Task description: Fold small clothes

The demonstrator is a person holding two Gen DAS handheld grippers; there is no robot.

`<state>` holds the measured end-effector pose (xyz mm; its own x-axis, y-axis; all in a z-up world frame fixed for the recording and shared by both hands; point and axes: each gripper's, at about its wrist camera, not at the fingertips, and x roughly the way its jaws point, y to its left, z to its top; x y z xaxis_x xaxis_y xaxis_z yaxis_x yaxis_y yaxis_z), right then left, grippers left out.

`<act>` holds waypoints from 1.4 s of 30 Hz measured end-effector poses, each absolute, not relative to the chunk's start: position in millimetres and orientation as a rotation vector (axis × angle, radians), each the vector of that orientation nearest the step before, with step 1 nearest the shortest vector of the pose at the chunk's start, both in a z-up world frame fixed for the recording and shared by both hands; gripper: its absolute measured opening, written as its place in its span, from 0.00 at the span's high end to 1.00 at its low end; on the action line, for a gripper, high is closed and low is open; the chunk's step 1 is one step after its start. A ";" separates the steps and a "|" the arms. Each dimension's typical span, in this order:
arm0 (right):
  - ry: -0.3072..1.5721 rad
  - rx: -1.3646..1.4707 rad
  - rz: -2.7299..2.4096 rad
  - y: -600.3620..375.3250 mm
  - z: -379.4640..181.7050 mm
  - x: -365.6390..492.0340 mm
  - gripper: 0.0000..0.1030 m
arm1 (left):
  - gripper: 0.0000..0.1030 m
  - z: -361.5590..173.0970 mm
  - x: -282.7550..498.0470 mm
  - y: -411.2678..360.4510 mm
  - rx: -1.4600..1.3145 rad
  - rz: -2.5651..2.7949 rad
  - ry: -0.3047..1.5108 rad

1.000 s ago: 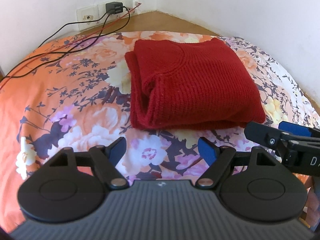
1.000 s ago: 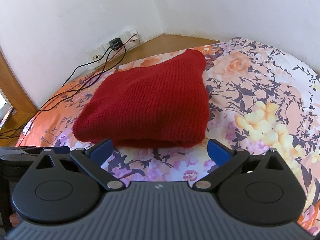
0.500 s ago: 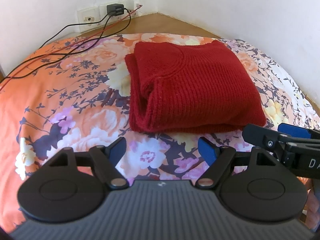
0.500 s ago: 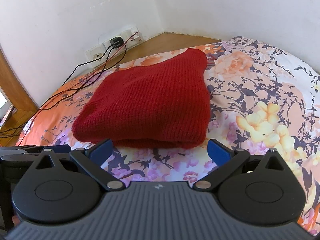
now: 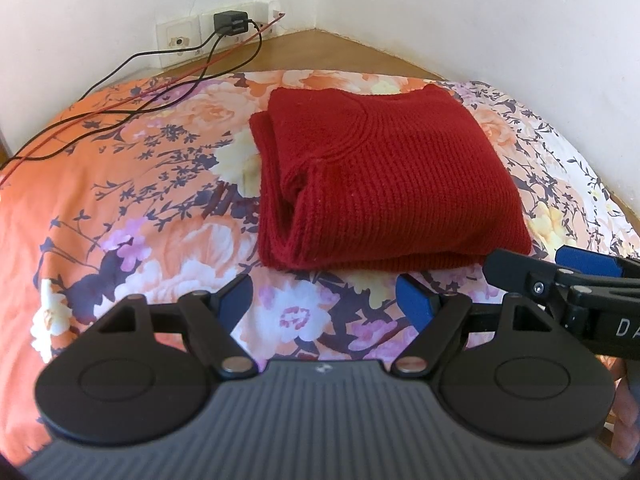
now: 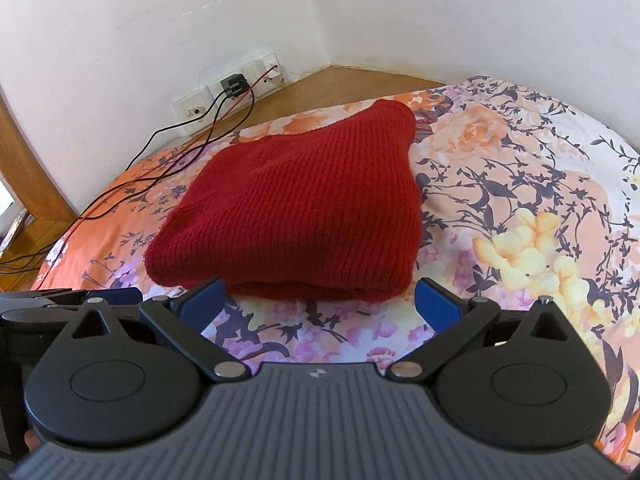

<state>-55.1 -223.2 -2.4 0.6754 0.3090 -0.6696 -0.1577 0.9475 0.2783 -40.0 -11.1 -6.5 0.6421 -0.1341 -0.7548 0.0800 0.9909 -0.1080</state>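
Red ribbed knit sweater [image 5: 384, 176], folded into a thick rectangular bundle, lies on the floral bedsheet in orange, pink and white [image 5: 132, 208] that covers the bed, towards the corner where two white walls meet. Its stacked layers show along the left edge in the left wrist view; the right wrist view shows a smooth rounded fold at the near side [image 6: 296, 216].

Behind the bed, a white wall socket strip [image 5: 188, 38] carries a black plug adapter [image 5: 230, 24]. Black cables [image 5: 120, 114] and a thin red wire [image 5: 168, 84] trail from it across the far left part of the sheet, well apart from the sweater. A wooden ledge [image 5: 320, 50] runs along the wall base.

Nothing lies between the grippers and the bundle. The left gripper [image 5: 328, 302] hovers just short of the sweater's near edge, jaws spread wide, holding nothing. The right gripper [image 6: 320, 300] sits just beside it, jaws likewise wide apart and empty; one blue fingertip [image 6: 202, 300] overlaps the sweater's near fold in the view, but contact cannot be told
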 end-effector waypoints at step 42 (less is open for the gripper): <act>0.792 0.196 0.274 -223.2 -3.5 -54.4 0.00 | 0.22 -8.1 -41.4 -10.0 -0.073 -0.116 0.873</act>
<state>-54.4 -223.2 -3.5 0.6700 0.3144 -0.6725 -0.1685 0.9466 0.2747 -41.4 -10.0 -8.1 0.6370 -0.1310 -0.7597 0.0713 0.9912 -0.1112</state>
